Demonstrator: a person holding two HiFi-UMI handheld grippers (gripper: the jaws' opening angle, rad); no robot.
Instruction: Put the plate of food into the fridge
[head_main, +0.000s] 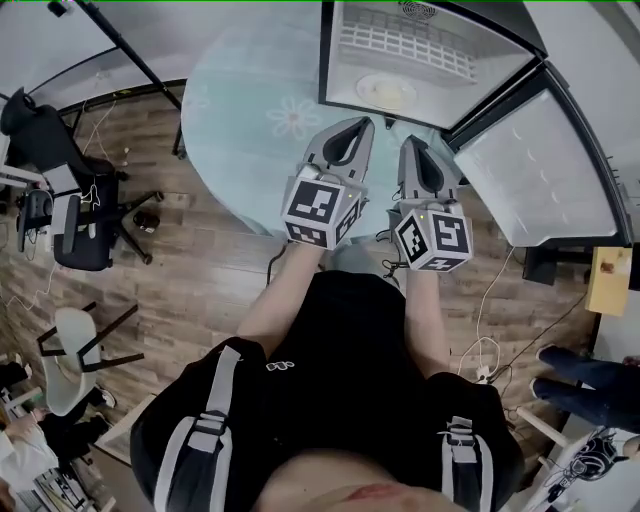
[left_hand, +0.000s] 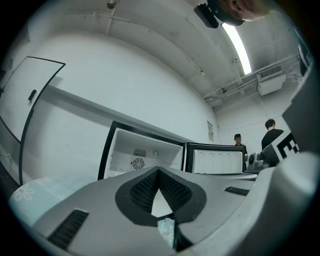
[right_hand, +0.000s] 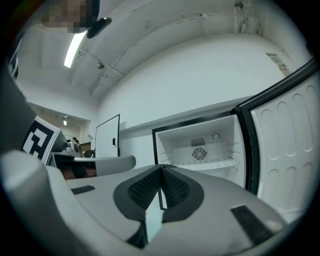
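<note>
Both grippers were pressed shut with nothing between the jaws: your left gripper (head_main: 352, 130) and right gripper (head_main: 413, 148) hung side by side over the near edge of the table (head_main: 245, 115), just short of the fridge (head_main: 324, 55). The fridge stood open on the table, and its door (head_main: 545, 170) was swung wide to your right, so the whole front of the compartment was unobstructed. The right gripper sat close to the hinge side of that opening. The plate of food (head_main: 385, 92) lay inside the fridge, nearer you than the white wire shelf (head_main: 400, 42) and well apart from both grippers.

You could not tell from the head view whether the plate rested on a shelf or on the fridge floor, and the food showed only as a pale yellowish patch. In both gripper views the closed jaws covered the lower part of the compartment, so the plate was out of sight there.

The table was round and pale blue with a flower print. Around it lay a wood-plank floor (head_main: 200, 270) with loose cables (head_main: 490, 300) and office chairs (head_main: 75, 215) off to your left. Two people (left_hand: 272, 132) stood beyond the door in the left gripper view.
</note>
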